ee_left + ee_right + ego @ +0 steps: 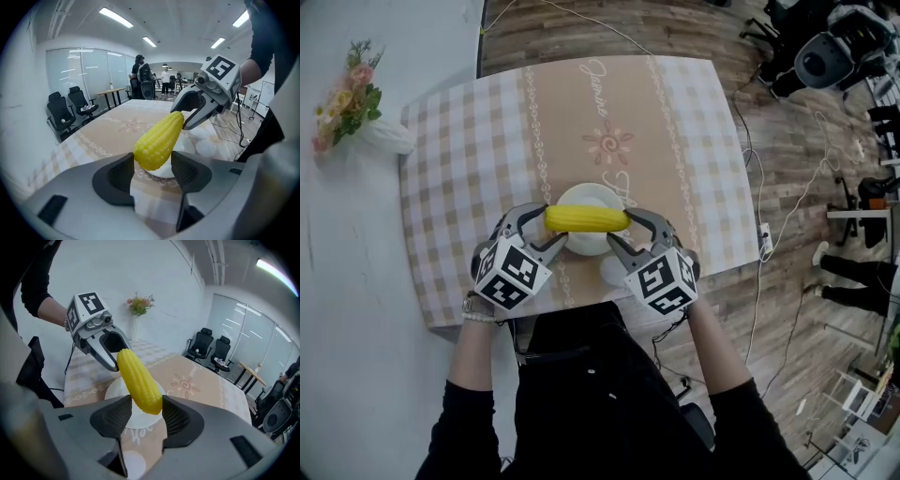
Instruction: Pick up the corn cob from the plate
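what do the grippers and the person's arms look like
The left gripper and right gripper are light grey with dark ribbed pads, each bearing a white cube with black square markers. Black sleeves; a pale wristband on the left.

obstacle: flower vase (382,137), far-left corner of tablecloth (675,141) | free: all round plate (584,244)

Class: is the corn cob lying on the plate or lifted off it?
Lifted off. The left tool and right tool each clamp one end, holding the corn cob above the plate.
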Tool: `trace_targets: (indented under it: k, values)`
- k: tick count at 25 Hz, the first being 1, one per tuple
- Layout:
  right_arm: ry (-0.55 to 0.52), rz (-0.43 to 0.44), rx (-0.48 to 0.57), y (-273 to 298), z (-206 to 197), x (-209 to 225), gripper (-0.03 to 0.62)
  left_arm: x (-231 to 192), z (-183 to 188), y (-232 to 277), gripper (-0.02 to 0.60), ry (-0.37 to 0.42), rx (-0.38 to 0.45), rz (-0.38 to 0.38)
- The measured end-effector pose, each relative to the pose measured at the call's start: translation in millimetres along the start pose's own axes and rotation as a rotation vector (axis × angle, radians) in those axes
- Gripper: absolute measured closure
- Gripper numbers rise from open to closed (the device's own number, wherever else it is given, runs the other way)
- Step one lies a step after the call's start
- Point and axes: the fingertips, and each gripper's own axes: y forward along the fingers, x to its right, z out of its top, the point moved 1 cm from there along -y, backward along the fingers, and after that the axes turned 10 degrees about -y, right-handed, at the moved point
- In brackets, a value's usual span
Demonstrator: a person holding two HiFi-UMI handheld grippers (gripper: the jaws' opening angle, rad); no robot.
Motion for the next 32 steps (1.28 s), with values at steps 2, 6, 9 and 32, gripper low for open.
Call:
trace_targets:
  k: [2, 6, 9, 32]
  values:
    - [-0.004, 0.000, 0.008, -4.2, 4.2, 1.1, 0.359, 0.8, 4.5, -5.7, 0.322, 0.010, 0.003, 0.010]
    - [0.000, 0.000, 0.017, -15.6, 11.0, 1.7, 0.359, 5.7, 14.0, -17.7, 0.322, 0.029, 0.008, 0.025]
    - [0.005, -0.002, 0.027, -24.5, 16.1, 3.5, 0.359, 9.0, 23.0, -26.1, 0.322, 0.054, 0.014, 0.038]
    - [-0.063, -0.065, 0.064, -94.1, 54.1, 14.6, 0.361, 36.8, 76.4, -82.7, 0.323, 0.117, 0.065, 0.111]
